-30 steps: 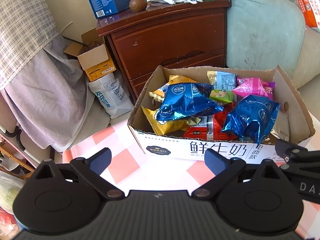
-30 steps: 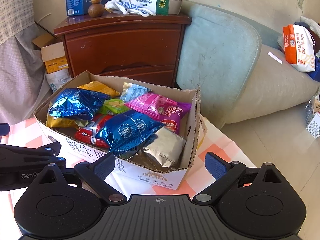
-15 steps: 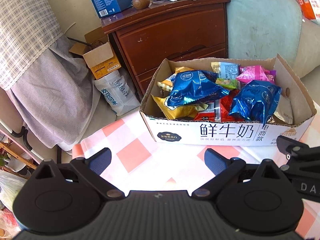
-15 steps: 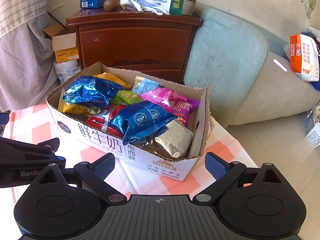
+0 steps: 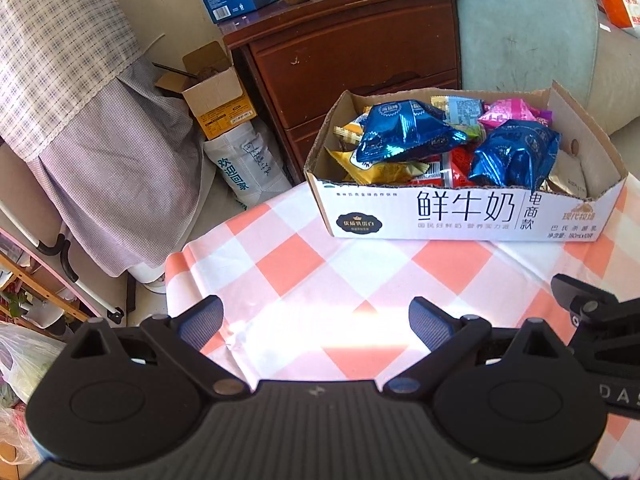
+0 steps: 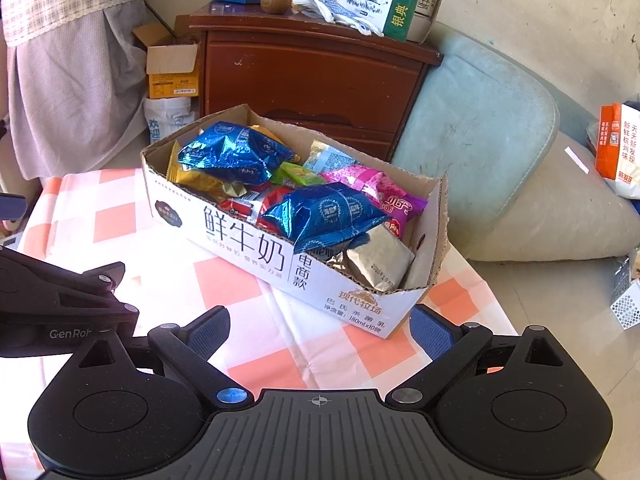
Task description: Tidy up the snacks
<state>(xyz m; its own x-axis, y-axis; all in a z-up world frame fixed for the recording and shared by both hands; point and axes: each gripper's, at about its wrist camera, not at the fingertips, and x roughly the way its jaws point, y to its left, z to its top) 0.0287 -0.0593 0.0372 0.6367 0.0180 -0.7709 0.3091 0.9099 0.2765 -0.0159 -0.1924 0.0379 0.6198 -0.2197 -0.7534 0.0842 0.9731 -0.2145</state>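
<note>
While the left wrist view looks down over the pink-and-white checked tablecloth, the left gripper hangs above bare cloth w/ its blue-padded fingers spread wide, nothing between them. Well ahead sits the open white cardboard milk carton box w/ black Chinese print, at the table's far edge, packed w/ snack bags: two shiny blue foil packs, a yellow pack, red pack, pink pack, silver pack. Behind the box: dark brown wooden drawer cabinet and pale blue-green sofa cushion. Part of the other black tool shows at right edge.

From the right wrist view, the right gripper is likewise spread apart and empty, over the cloth, its right finger just beside the box's near corner; can't tell if touching. Same box runs diagonally here, blue packs on top, silver pack at the near end, pink pack beyond it. Small green pack lies mid-box. Left tool's black body shows at left edge.
</note>
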